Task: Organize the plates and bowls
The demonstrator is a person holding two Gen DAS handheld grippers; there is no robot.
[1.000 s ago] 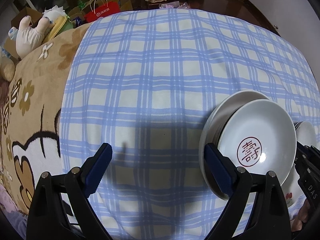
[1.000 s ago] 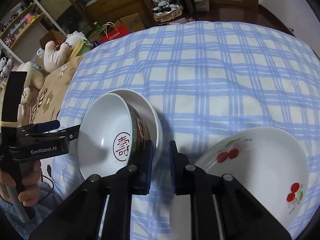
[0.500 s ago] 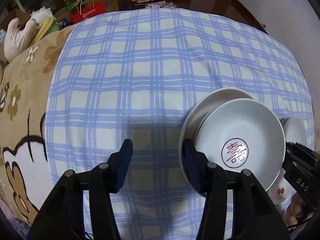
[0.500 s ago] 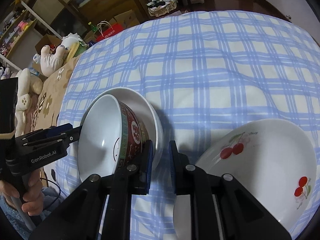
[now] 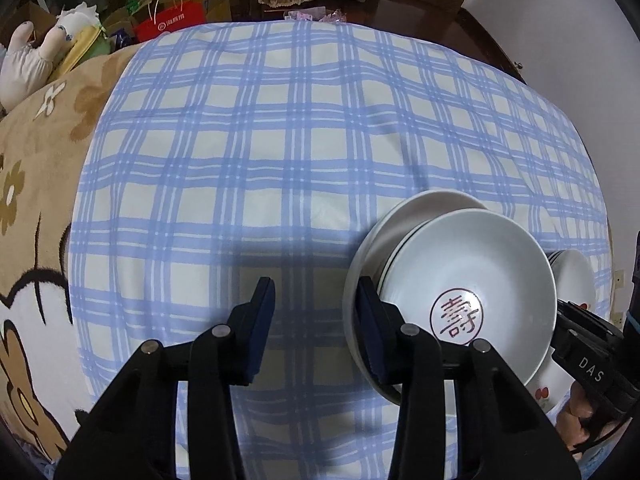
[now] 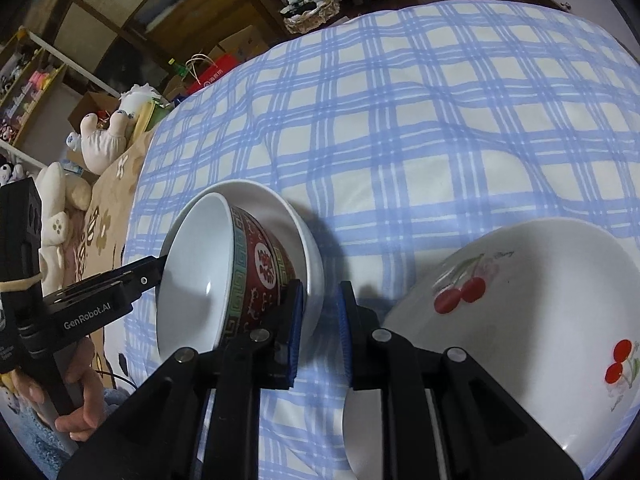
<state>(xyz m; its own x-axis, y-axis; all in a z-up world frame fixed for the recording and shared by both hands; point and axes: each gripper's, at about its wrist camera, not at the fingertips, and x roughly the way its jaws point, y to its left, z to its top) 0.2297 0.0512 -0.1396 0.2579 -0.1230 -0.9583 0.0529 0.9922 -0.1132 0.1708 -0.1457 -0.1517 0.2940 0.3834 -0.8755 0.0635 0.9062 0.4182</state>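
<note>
A red patterned bowl with a red stamp inside leans in a wider white bowl on the checked cloth. My left gripper is closing. Only cloth lies between its pads, and the white bowl's rim sits just off its right pad. In the right wrist view its finger reaches the red bowl's far rim. My right gripper is all but shut. The white bowl's near edge shows in its slim gap, with no pad pressing on it. A cherry plate lies at right.
The blue checked cloth covers a soft bed. A brown flowered blanket runs along its left. Plush toys and a red bag sit beyond the edge. A person's hand holds the left tool.
The left jaws have narrowed from wide apart to a moderate gap. The right wrist view has rolled, so the red bowl's patterned wall shows and its inner stamp is out of sight.
</note>
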